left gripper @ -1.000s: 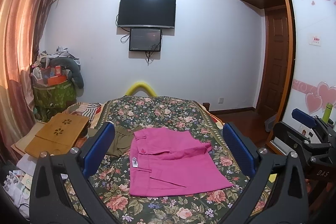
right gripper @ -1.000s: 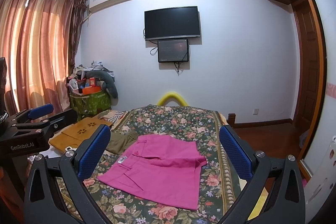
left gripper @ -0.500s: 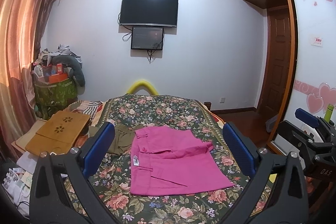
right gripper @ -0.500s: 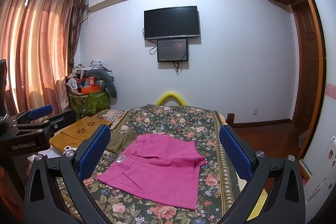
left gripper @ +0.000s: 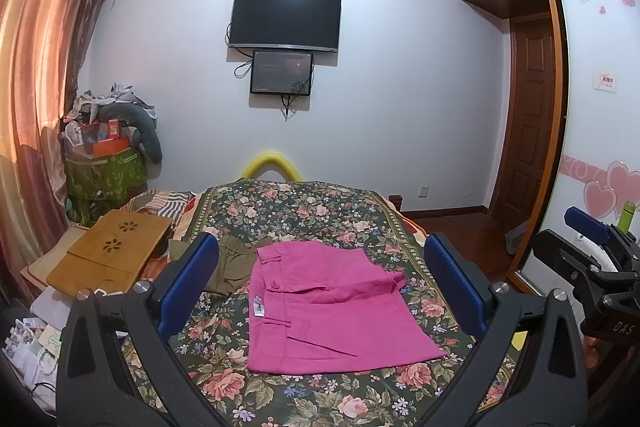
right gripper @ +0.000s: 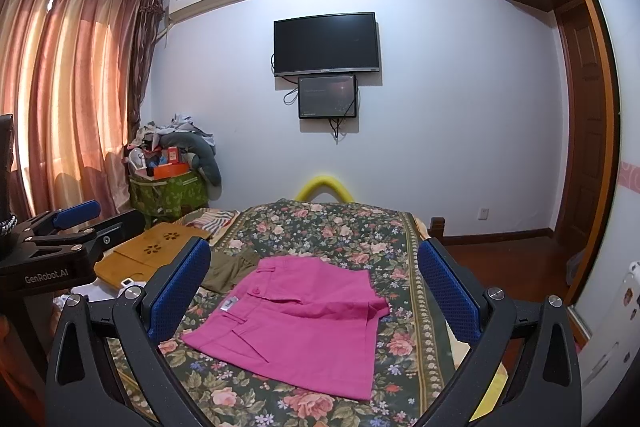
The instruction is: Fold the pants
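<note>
Lying on: floral bedspread (left gripper: 320, 211) — pink shorts (left gripper: 324, 307) flat, waistband leftward
Axis: left to right, below both claws
Left gripper (left gripper: 320, 291): wide open, empty
Right gripper (right gripper: 316, 295): wide open, empty — equally near

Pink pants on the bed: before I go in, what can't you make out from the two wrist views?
- Pink pants: layers underneath hidden by the folded top layer, both views.
- White label at the waistband: print too small to read.
- Olive garment: partly hidden by the left gripper fingers and the pants.
- Bed: near edge cut off by the right gripper, jaws apart.
</note>
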`<act>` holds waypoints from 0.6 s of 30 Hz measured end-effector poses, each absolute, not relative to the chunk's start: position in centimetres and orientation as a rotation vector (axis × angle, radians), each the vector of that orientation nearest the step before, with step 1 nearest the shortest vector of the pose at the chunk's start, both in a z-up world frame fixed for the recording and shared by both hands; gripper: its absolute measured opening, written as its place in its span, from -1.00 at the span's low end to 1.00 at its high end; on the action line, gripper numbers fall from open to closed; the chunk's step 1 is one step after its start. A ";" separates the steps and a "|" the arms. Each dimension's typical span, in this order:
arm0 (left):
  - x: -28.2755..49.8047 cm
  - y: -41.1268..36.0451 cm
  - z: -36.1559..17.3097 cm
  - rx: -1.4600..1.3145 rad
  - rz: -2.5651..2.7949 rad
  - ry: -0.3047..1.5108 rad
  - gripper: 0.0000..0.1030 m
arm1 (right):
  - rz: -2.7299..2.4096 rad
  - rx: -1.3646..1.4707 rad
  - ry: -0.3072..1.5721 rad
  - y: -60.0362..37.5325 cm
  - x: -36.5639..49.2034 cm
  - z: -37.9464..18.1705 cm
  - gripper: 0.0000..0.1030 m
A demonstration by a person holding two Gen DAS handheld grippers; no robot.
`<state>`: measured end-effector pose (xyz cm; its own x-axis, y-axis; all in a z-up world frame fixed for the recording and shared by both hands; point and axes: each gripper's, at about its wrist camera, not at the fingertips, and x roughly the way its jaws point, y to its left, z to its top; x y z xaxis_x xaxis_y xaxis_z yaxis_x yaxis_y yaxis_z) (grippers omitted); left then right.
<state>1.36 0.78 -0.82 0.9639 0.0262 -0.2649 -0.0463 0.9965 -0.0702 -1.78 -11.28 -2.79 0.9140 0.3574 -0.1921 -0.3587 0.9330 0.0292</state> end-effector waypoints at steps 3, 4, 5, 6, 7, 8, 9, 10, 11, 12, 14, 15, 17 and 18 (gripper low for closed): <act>1.4 0.8 -0.8 -0.076 0.036 0.267 1.00 | 0.370 -0.007 0.197 -11.3 -1.7 -2.8 1.00; 1.4 0.8 -0.8 -0.074 0.035 0.267 1.00 | 0.370 -0.007 0.197 -11.3 -1.7 -2.7 1.00; 1.3 0.8 -0.9 -0.073 0.036 0.266 1.00 | 0.369 -0.007 0.196 -11.3 -1.8 -2.8 1.00; 1.3 0.8 -0.9 -0.069 0.039 0.265 1.00 | 0.368 -0.007 0.197 -11.3 -1.7 -2.8 1.00; 1.3 0.8 -0.9 -0.067 0.042 0.264 1.00 | 0.369 -0.006 0.197 -11.3 -1.7 -2.8 1.00; 1.3 0.8 -1.0 -0.065 0.044 0.265 1.00 | 0.371 -0.005 0.198 -11.3 -1.7 -2.8 1.00; 1.3 0.7 -1.0 -0.065 0.044 0.265 1.00 | 0.371 -0.006 0.198 -11.3 -1.8 -2.9 1.00; 1.4 0.7 -1.0 -0.067 0.044 0.266 1.00 | 0.372 -0.006 0.198 -11.3 -1.8 -2.8 1.00; 1.4 0.8 -1.1 -0.070 0.042 0.268 1.00 | 0.372 -0.007 0.198 -11.3 -1.8 -2.7 1.00; 1.4 0.8 -1.1 -0.073 0.042 0.269 1.00 | 0.371 -0.008 0.197 -11.3 -1.7 -2.7 1.00; 1.5 0.9 -1.1 -0.076 0.041 0.271 1.00 | 0.371 -0.008 0.201 -11.3 -1.7 -2.6 1.00; 1.6 0.9 -1.1 -0.076 0.042 0.272 1.00 | 0.372 -0.006 0.202 -11.3 -1.7 -2.5 1.00; 1.6 0.9 -1.2 -0.076 0.045 0.271 1.00 | 0.372 -0.004 0.205 -11.3 -1.6 -2.6 1.00; 1.7 1.0 -1.2 -0.076 0.045 0.273 1.00 | 0.374 -0.003 0.207 -11.3 -1.5 -2.7 1.00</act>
